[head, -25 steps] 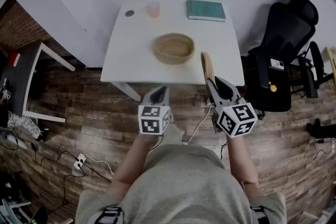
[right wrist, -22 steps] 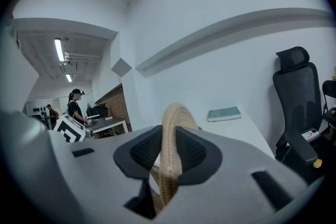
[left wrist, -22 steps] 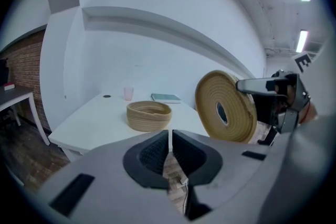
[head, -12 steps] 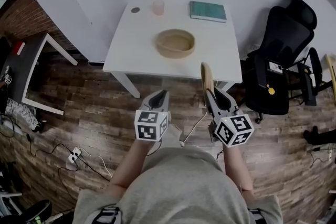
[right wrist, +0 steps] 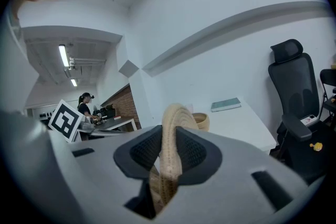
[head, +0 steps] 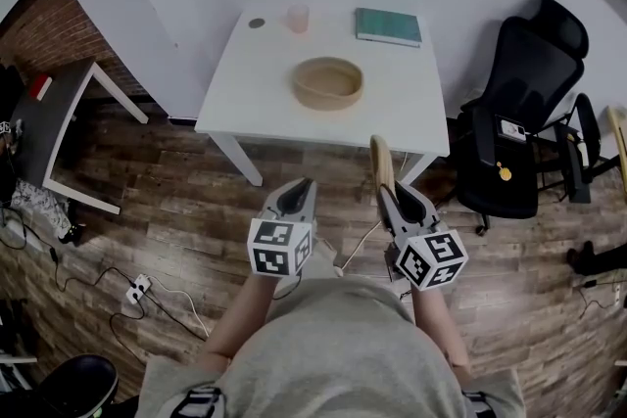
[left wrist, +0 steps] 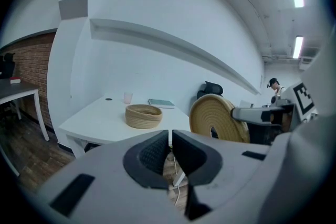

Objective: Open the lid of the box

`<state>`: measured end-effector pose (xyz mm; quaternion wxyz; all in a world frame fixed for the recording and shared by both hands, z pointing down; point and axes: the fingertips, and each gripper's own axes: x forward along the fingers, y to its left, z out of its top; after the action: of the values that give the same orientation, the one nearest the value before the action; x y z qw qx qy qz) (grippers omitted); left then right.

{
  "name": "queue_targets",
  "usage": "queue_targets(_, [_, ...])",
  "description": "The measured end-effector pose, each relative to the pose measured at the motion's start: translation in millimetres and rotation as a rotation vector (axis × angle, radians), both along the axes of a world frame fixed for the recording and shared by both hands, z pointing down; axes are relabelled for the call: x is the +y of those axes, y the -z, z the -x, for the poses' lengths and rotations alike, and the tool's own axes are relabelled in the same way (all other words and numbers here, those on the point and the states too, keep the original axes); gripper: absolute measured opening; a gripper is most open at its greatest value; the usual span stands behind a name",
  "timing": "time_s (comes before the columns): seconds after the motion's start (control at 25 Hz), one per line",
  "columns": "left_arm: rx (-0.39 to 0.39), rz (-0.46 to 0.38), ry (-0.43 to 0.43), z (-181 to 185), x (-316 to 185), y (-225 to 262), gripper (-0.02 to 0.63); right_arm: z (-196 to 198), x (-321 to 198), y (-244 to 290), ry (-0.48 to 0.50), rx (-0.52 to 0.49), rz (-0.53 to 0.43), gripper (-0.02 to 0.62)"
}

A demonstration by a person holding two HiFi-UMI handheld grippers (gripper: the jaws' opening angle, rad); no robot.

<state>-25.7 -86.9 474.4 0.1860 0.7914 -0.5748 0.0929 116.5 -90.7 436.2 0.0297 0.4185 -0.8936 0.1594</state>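
before the white table (head: 245, 98), the left gripper (head: 297, 189) had its jaws pressed together, empty. the woven box (head: 327, 83) sat mid-table, apparently uncovered. the right gripper (head: 389, 194) pinched the lid (head: 379, 162) edge-on, off the table's near edge.

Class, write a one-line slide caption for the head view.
Right hand-held gripper grips the woven lid on edge, away from the open woven box on the white table.
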Motion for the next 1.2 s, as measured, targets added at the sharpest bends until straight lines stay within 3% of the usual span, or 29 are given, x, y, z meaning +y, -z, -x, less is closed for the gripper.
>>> queue_targets(1.2, [-0.009, 0.006, -0.048, -20.3, -6.0, 0.8, 0.021, -2.6, 3.0, -5.8, 0.005, -0.003, 0.002, 0.083])
